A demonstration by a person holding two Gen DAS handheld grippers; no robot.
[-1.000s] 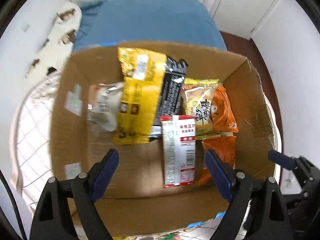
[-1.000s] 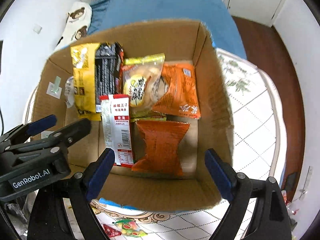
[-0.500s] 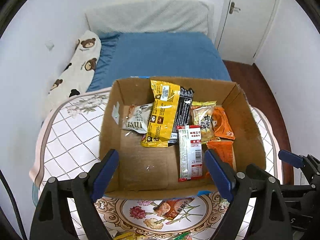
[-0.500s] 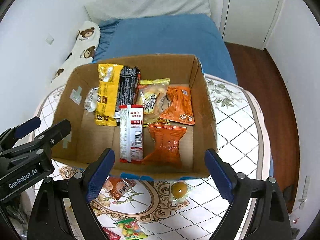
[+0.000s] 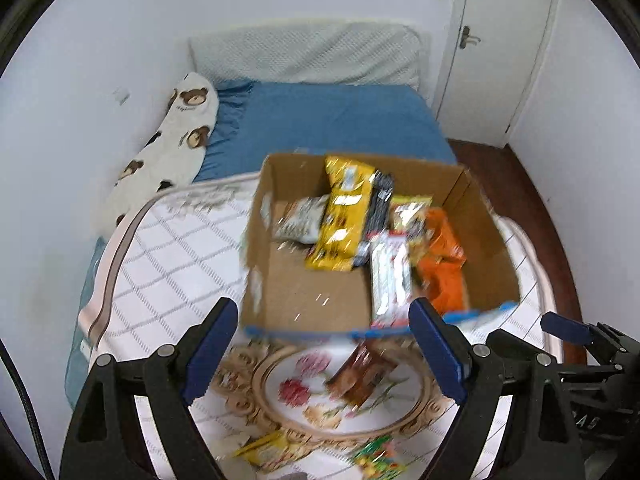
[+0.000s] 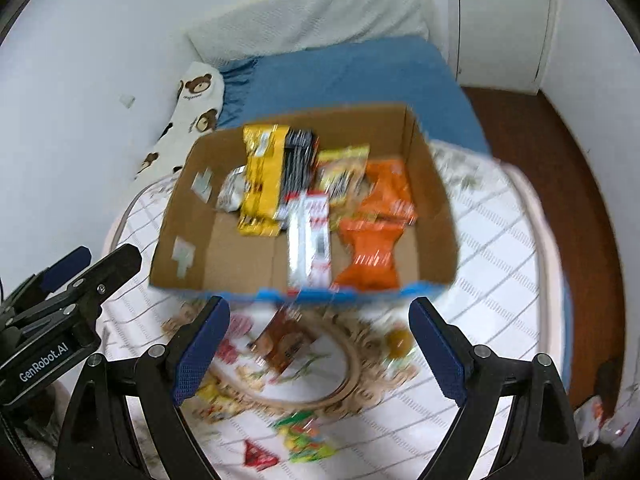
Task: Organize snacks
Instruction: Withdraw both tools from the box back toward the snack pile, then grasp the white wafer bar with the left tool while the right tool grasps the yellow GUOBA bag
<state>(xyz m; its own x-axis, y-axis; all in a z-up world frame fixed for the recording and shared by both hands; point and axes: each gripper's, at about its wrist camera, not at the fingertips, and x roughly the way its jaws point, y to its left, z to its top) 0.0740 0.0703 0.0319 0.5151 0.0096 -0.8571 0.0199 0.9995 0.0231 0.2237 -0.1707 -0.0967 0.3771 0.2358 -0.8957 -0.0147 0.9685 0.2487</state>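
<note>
A cardboard box [image 5: 296, 300] [image 6: 240, 256] stands on the table and holds several snack packs: a yellow one [image 5: 340, 224] [image 6: 260, 184], a red-and-white one [image 5: 390, 276] [image 6: 310, 240], orange ones [image 5: 444, 272] [image 6: 372, 248]. A brown snack pack [image 5: 360, 372] [image 6: 282, 344] lies on the table in front of the box. A green pack [image 5: 376, 456] [image 6: 304, 436] and a yellow pack [image 5: 264, 448] lie nearer. My left gripper [image 5: 324, 352] and right gripper [image 6: 320, 352] are open and empty, both back from the box.
The table has a white checked cloth [image 5: 168, 256] [image 6: 492, 280] with a floral middle. A small red pack [image 6: 258, 456] and a round amber sweet [image 6: 398, 340] lie on it. Behind the table stands a blue bed [image 5: 332, 124] with a bear pillow [image 5: 172, 148].
Both grippers have pulled back and up from above the box. The table in front of the box and the loose snacks on it have come into view.
</note>
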